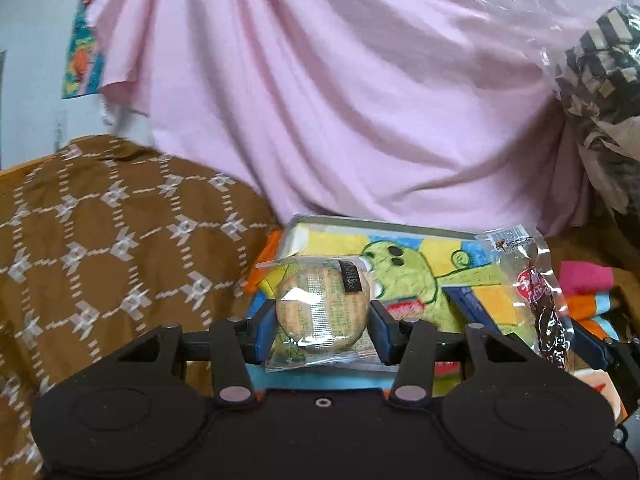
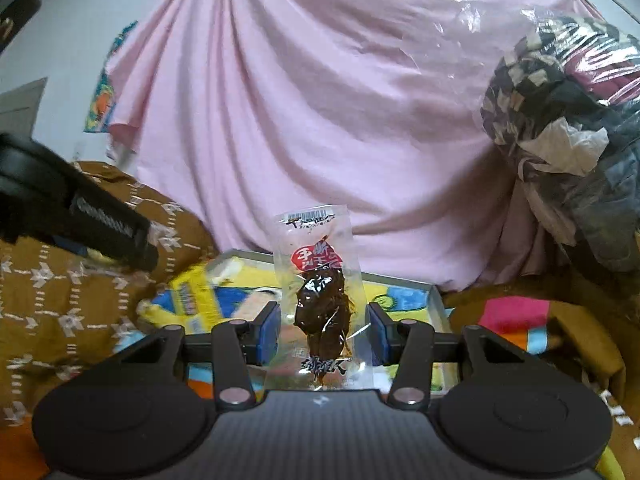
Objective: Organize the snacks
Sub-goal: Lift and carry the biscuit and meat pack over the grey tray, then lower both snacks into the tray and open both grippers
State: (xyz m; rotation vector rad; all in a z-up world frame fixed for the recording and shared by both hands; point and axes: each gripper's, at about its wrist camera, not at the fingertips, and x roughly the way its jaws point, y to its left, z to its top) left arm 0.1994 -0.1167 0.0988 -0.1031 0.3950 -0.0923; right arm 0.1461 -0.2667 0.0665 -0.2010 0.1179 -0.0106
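Note:
My left gripper is shut on a round cookie in a clear wrapper and holds it above a tray with a bright cartoon picture. My right gripper is shut on a clear packet of dark dried meat with a red label, held upright over the same tray. The meat packet also shows at the right of the left wrist view. The left gripper's body shows at the left of the right wrist view.
A pink cloth hangs behind the tray. A brown patterned cloth covers the surface at left. A clear bag of dark checked clothes sits at right. Folded pink and orange fabric lies right of the tray.

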